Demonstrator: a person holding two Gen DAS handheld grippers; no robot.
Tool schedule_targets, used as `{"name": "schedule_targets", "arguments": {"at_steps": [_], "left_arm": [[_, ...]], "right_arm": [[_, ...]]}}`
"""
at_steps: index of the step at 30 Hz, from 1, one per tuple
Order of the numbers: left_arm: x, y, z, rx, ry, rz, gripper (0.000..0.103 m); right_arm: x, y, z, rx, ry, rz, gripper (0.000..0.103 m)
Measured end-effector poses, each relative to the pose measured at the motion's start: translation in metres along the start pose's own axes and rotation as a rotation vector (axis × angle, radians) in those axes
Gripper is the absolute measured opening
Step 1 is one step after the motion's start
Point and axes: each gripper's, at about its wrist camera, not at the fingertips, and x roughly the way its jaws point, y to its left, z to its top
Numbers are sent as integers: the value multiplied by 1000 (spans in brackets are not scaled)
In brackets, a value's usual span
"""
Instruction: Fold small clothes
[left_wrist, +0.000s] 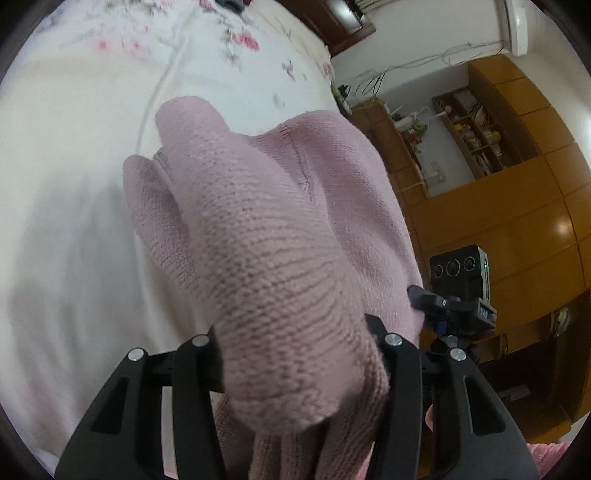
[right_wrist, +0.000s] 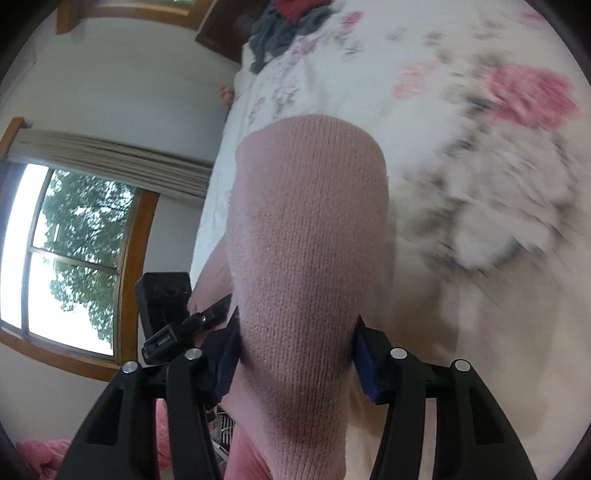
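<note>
Bed (left_wrist: 66, 206) w/ white floral cover fills most of both views, blurred. Flower print runs toward its far edge; near part is plain white.

Wooden cabinets (left_wrist: 517, 206) stand off the bed's right edge in left wrist view. Window (right_wrist: 70, 258) w/ wood frame and trees outside shows off the bed's left edge in right wrist view.

Pink knit garment (left_wrist: 273, 236) is lifted above the bed's near part, held up between both tongs, draped fwd over each so it bulges toward the cams. In left view it hangs in two or three thick folds; a seam line shows on the right fold. In right view the same garment (right_wrist: 306, 258) is one smooth rounded fold.

Left gripper (left_wrist: 301, 354): narrow, clamped on the knit, cloth bunched between the black fingers. Right gripper (right_wrist: 295, 354): blue pads (right_wrist: 365, 365) pressed on either side of the fold, holding it.

Dark grey and red clothes pile (right_wrist: 284, 26) lies at the bed's far edge, well apart.

Small black camera unit (left_wrist: 458, 273) on a mount sits just beside the garment's right side, left view.
</note>
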Motion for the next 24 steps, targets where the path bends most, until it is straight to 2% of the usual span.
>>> {"name": "schedule_targets", "arguments": {"at_steps": [4, 7, 10, 13, 18, 24], "left_arm": [[34, 10, -26, -13, 55, 64, 48], [49, 25, -40, -23, 65, 98, 50], [51, 39, -48, -62, 52, 83, 57], [50, 40, -49, -88, 52, 88, 61], [31, 27, -53, -49, 59, 159, 64], [-1, 5, -79, 59, 41, 236, 66]], "right_arm": [[-6, -45, -24, 58, 22, -53, 54], [7, -69, -39, 99, 40, -91, 54], [11, -84, -52, 95, 16, -95, 57], [7, -86, -59, 86, 6, -104, 64], [3, -61, -67, -4, 18, -199, 76], [8, -55, -103, -37, 70, -220, 78]]}}
